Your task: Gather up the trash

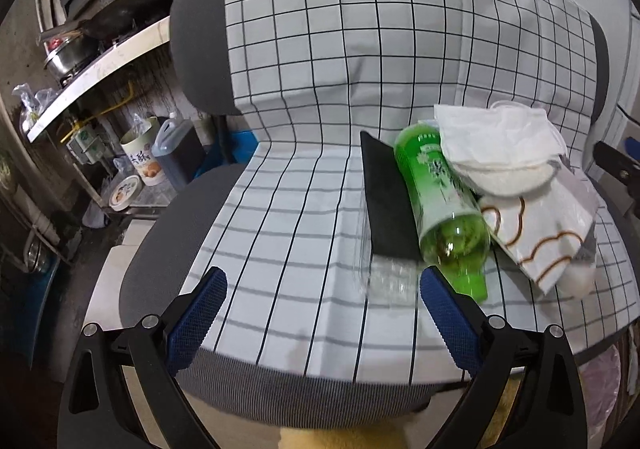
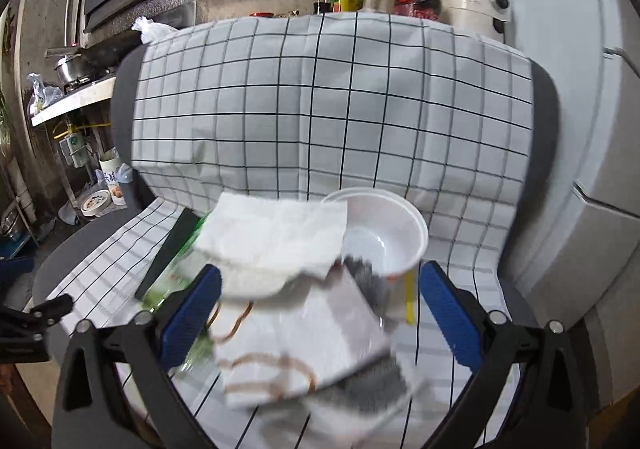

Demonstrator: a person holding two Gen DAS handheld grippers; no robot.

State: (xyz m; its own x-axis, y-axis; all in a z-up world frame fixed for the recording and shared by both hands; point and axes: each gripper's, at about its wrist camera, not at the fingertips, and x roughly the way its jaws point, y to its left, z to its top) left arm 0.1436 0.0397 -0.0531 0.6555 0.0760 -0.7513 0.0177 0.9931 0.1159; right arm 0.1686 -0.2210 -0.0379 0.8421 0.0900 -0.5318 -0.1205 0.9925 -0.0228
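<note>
While the left gripper (image 1: 322,309), jaws apart, faces the green bottle (image 1: 442,201), only the right view shows the white bowl (image 2: 384,237). Right gripper (image 2: 320,313) gapes too, empty, over the printed wrapper (image 2: 296,349).

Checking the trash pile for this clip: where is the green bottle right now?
The green bottle lies on its side on the checked cloth covering the chair seat, right of centre in the left wrist view, between a black flat item and the white tissue.

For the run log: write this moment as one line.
left gripper open, empty | right gripper open over trash bag | green bottle untouched
</note>
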